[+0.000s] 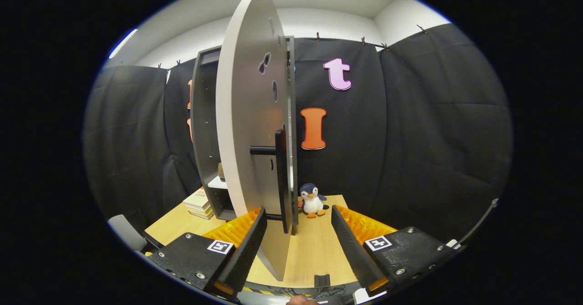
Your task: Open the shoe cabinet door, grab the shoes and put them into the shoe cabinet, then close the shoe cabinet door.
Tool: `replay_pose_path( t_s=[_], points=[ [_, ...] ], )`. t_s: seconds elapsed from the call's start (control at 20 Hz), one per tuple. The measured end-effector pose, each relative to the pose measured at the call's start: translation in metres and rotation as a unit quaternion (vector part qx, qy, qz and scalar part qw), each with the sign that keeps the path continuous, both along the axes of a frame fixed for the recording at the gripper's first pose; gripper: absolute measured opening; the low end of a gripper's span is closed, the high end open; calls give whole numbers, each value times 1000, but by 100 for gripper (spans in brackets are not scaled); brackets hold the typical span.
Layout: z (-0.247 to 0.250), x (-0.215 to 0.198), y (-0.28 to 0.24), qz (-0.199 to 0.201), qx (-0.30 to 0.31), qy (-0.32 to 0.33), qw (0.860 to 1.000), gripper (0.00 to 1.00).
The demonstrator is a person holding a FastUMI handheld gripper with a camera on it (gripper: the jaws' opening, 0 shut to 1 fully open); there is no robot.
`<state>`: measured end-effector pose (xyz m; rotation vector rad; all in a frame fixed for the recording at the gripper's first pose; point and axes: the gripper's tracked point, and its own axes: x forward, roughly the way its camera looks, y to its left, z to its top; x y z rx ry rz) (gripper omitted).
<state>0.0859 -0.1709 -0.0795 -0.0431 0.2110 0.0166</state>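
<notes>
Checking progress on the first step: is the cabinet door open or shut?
Open. The door is swung out edge-on toward the open gripper, its handle between the fingers, exposing the cabinet shelves behind it.

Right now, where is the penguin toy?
In the gripper view, the penguin sits on the table against the wall, just right of the open cabinet door, beyond the open hand-held gripper.
</notes>
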Motion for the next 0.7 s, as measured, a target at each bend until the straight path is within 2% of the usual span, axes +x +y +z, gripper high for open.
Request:
replay_pose_path(
  t_s=[0.7],
  points=[
    [-10,19,118,-17,-27,24,999,90]
  ],
)
